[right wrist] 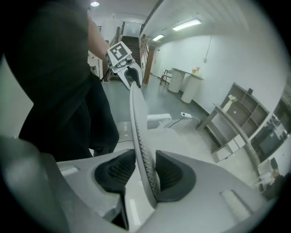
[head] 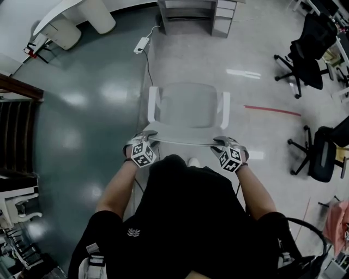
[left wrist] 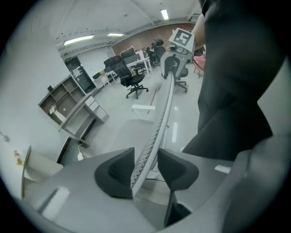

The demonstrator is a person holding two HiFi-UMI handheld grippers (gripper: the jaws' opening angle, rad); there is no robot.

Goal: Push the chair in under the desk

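chair [head: 188, 109]: white, on floor [head: 82, 125], seat facing grey desk [head: 188, 13], well apart, not under it | backrest top edge [head: 185, 143]: nearest person [head: 185, 218] | L gripper [left wrist: 146, 167]: jaws apart, straddling edge, not clamped | R gripper [right wrist: 146, 169]: same, other end | power strip [head: 141, 44]: near desk

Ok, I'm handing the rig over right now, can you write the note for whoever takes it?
Left gripper: open, jaws astride the backrest top edge, not clamped.
Right gripper: same, at the other end of that edge.
Where: chair on open floor, facing the desk, well short of it.
Done: both grippers placed at the backrest.
Left: probably close on it, then push the chair under the desk.
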